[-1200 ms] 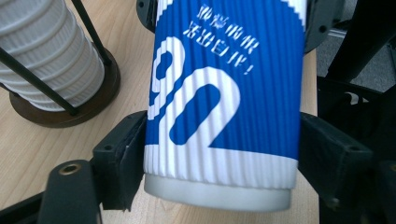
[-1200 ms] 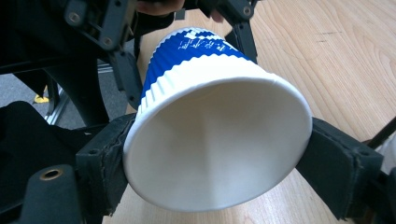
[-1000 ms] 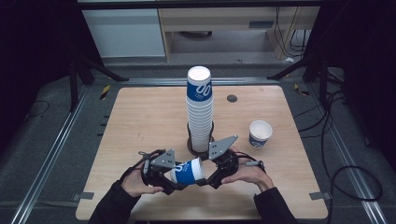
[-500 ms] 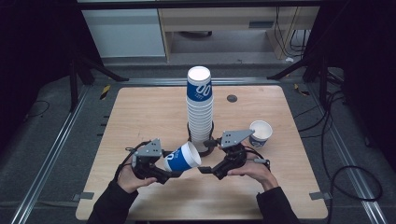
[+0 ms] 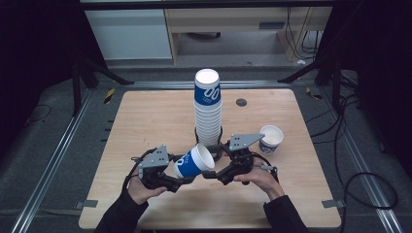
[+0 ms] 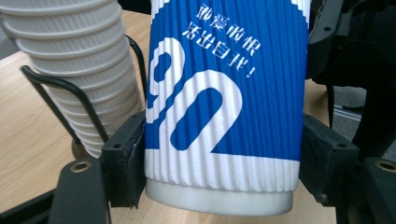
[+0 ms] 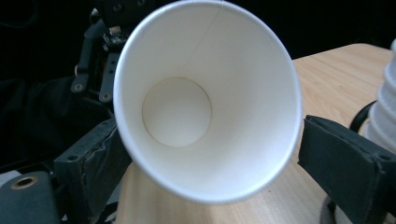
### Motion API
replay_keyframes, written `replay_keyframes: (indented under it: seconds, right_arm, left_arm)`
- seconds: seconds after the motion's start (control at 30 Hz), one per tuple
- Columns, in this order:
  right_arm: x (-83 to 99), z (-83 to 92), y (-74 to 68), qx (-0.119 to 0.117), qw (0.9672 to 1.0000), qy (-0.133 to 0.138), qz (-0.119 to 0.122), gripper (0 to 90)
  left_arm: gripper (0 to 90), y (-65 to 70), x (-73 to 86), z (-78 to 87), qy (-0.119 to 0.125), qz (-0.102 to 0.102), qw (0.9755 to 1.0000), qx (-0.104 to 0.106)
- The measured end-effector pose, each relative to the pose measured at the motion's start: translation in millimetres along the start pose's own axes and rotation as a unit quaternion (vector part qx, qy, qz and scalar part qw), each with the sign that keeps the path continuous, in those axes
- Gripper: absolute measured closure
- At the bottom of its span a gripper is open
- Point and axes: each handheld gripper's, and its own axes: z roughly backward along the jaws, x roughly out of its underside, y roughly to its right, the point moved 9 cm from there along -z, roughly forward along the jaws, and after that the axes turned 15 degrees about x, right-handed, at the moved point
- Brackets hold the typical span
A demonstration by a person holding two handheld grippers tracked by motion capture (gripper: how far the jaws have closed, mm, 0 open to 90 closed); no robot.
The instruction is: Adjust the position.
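holding a blue ribbed paper cup point(image 5: 193, 161) on its side above the desk point(image 5: 145, 116), at six o'clock from the tall cup stack point(image 5: 208, 111). left tongs point(image 6: 222, 163) clamping its base. right tongs point(image 7: 210, 158) having just been closing, flanking the rim, pads apart from it. likely light, thin-walled, easily crushed; gripping low near the stiff base.

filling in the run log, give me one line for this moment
left gripper: shut on blue cup | right gripper: open, jaws just closing, off the cup | cup stack: upright
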Motion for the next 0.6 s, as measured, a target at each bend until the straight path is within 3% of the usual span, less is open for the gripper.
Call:
replay_keyframes:
  seconds: [0.33, 0.6]
  right_arm:
    - [4.5, -5.5, -7.6, -0.030, 0.9992, -0.016, -0.020, 12.0]
    - [7.6, -6.9, -9.8, -0.040, 0.9986, -0.025, -0.024, 12.9]
  left_arm:
    - [26.9, 5.7, 1.3, -9.2, -0.008, -0.013, 0.9999, 0.005]
    - [26.9, 6.3, 4.2, -12.7, -0.016, -0.015, 0.9997, 0.013]
